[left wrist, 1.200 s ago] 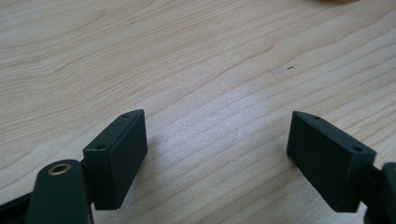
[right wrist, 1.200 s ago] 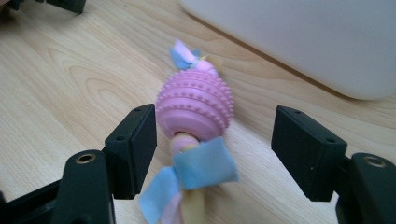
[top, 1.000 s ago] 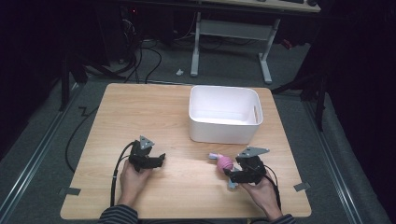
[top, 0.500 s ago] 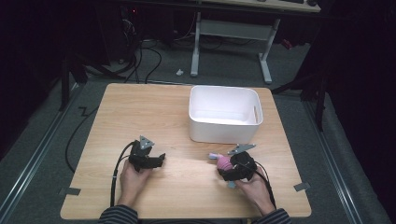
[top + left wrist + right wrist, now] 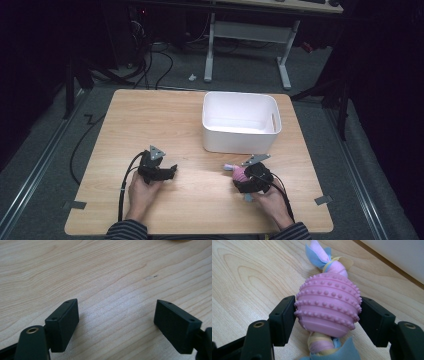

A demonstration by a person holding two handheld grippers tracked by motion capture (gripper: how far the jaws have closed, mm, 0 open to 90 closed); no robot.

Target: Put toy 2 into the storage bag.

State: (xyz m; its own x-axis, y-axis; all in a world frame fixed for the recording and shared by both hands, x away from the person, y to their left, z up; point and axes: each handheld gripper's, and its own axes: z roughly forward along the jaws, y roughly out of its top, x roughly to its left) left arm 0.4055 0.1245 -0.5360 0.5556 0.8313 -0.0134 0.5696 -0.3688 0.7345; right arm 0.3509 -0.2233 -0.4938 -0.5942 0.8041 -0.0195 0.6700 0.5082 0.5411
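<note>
Wooden table [image 5: 150, 120] | white bin [image 5: 240, 122] on it | dark room, grey floor [image 5: 45, 150]

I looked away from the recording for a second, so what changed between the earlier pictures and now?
The right gripper moved in over the pink studded rubber ball toy with cloth tails; its jaws have just been closing and now press both sides of the ball. The toy lies in its old spot on the light wooden table. The left gripper stayed open and in place, and the white plastic bin did not move.
</note>
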